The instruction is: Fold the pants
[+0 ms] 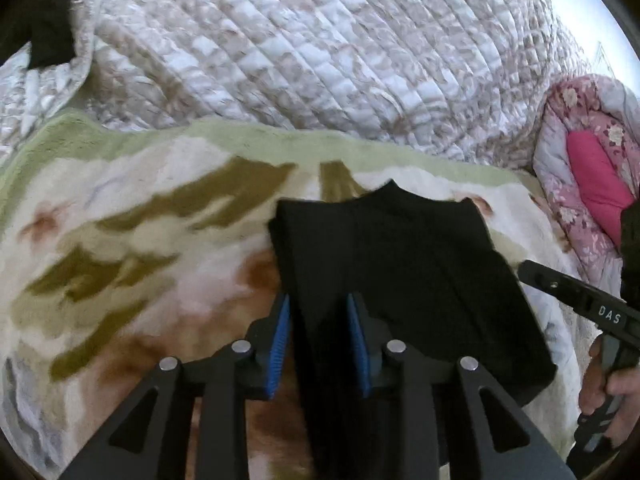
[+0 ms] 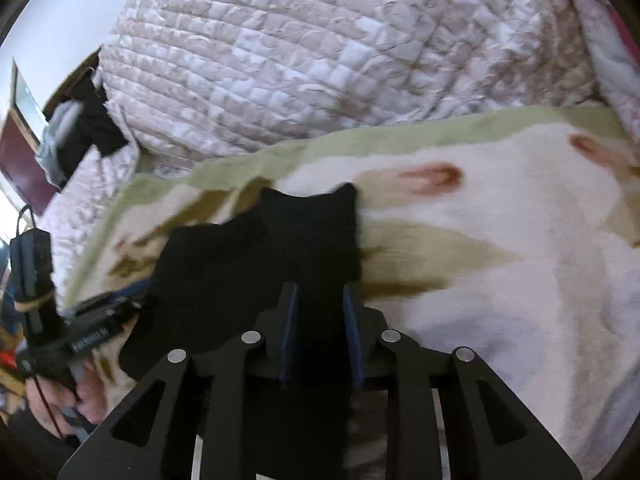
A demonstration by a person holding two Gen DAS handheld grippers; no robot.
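Item: black pants (image 1: 400, 272), folded into a compact panel, lying on the fleece blanket (image 1: 120, 208) spread over the bed; I see no containers. Long axis runs from my tongs away toward the quilted bedspread (image 1: 300, 40); far edge uneven, with two small peaks. Near end is lifted off the blanket.

Left tongs (image 1: 318, 344): blue pads either side of the panel's near left edge, clamped on the cloth.

Right tongs (image 2: 322, 332): clamped on the near right edge of the same pants (image 2: 260, 264).

Adjacent: pink floral duvet (image 1: 580, 184) bunched at my right; dark clothing (image 2: 92, 120) at the bedspread's far left.
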